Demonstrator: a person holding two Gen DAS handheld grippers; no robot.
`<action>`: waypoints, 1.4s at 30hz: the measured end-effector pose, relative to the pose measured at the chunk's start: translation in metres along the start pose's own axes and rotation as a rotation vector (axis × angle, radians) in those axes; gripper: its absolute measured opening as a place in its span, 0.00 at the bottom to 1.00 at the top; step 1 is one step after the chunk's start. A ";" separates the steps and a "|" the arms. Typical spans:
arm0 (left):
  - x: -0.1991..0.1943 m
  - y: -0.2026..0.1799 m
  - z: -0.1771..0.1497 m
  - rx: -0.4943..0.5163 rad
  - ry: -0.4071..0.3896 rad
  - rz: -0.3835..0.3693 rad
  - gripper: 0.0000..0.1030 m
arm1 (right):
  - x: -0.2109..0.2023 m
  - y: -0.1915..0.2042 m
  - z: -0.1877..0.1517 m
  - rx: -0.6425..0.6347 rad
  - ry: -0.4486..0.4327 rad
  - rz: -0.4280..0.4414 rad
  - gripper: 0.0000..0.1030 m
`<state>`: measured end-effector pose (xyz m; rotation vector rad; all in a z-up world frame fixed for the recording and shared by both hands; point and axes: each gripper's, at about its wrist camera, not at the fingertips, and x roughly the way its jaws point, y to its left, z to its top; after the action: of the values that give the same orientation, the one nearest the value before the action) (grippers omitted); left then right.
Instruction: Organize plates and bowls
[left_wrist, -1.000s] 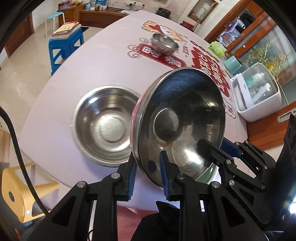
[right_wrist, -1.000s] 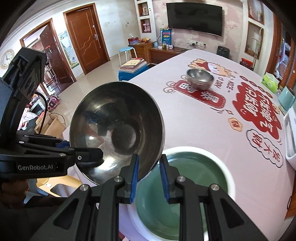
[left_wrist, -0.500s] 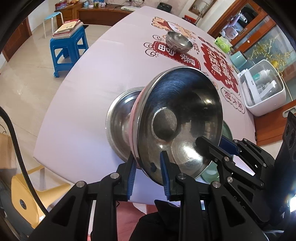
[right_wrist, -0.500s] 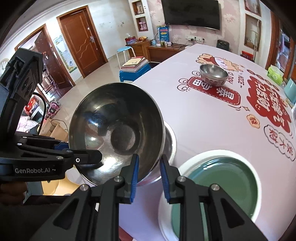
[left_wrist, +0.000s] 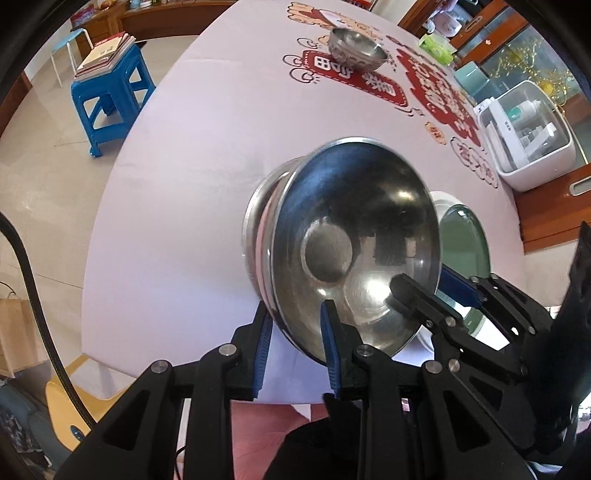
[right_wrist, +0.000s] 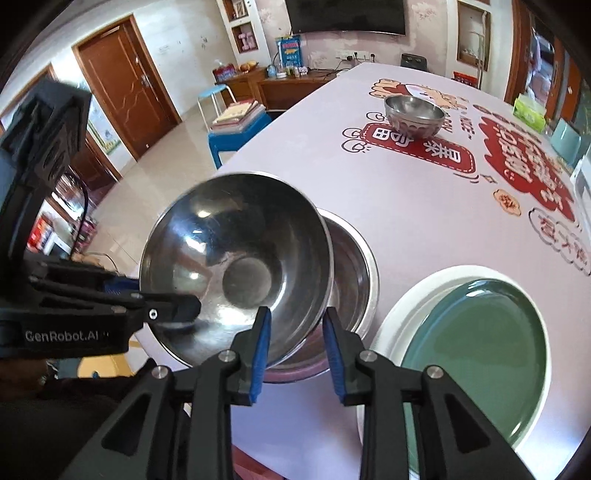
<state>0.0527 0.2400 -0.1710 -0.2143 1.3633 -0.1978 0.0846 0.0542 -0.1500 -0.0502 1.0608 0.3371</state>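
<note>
Polished stainless steel is seen in the round, mirror-smooth bowl (left_wrist: 354, 251), held tilted above a second steel bowl (right_wrist: 351, 258) on the lilac printed tabletop (left_wrist: 184, 184). Its rim is clamped by both the left tongs (left_wrist: 295, 332) and the right tongs (right_wrist: 295, 332). A glossy green plate (right_wrist: 476, 354) lies just beside.

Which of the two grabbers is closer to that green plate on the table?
The right gripper. It clamps the held steel bowl's rim beside the green plate. The left gripper grips the bowl's opposite rim, farther off.
</note>
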 end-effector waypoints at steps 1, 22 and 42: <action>0.000 0.001 0.002 0.000 -0.001 0.001 0.25 | -0.001 0.003 0.001 -0.008 -0.001 -0.001 0.40; -0.043 -0.010 0.026 0.103 -0.169 0.012 0.31 | -0.037 -0.015 0.034 0.080 -0.065 -0.052 0.67; -0.132 -0.044 0.134 0.188 -0.320 0.117 0.77 | -0.092 -0.058 0.139 0.095 -0.184 -0.182 0.72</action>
<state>0.1581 0.2377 -0.0090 -0.0065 1.0291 -0.1844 0.1788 0.0049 -0.0095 -0.0296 0.8812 0.1234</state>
